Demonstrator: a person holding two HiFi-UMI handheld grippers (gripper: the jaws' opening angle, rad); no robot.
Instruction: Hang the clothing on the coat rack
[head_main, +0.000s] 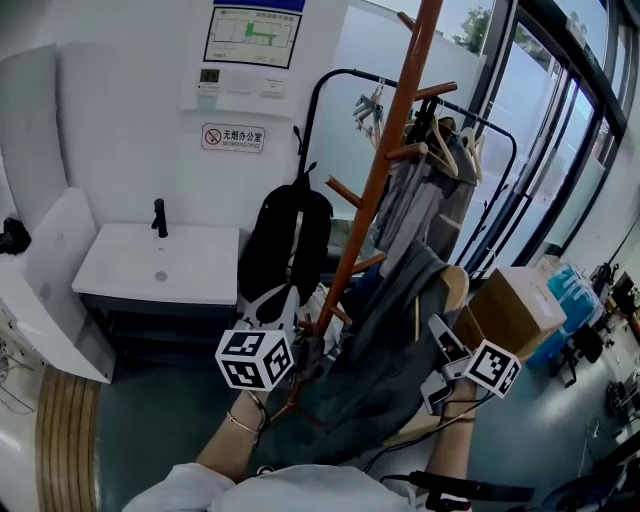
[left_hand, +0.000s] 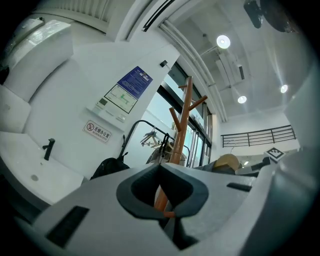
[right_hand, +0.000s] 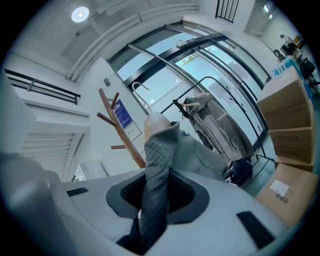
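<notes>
A grey garment (head_main: 385, 350) on a wooden hanger (head_main: 455, 290) is stretched between my two grippers, in front of the orange-brown wooden coat rack (head_main: 385, 165). My left gripper (head_main: 300, 362) grips the garment's lower left edge beside the rack's pole. In the left gripper view its jaws (left_hand: 162, 200) are closed, with dark cloth just below them and the pole (left_hand: 182, 130) behind. My right gripper (head_main: 440, 370) is shut on a fold of the grey garment (right_hand: 160, 165) below the collar. The hanger's (right_hand: 155, 122) rounded end shows above it, with the coat rack (right_hand: 120, 132) to the left.
A black backpack (head_main: 285, 240) and grey clothes (head_main: 430, 190) hang on a black clothes rail (head_main: 330, 90) behind the rack. A white sink counter (head_main: 165, 265) stands at the left and a cardboard box (head_main: 510, 310) at the right, by glass doors.
</notes>
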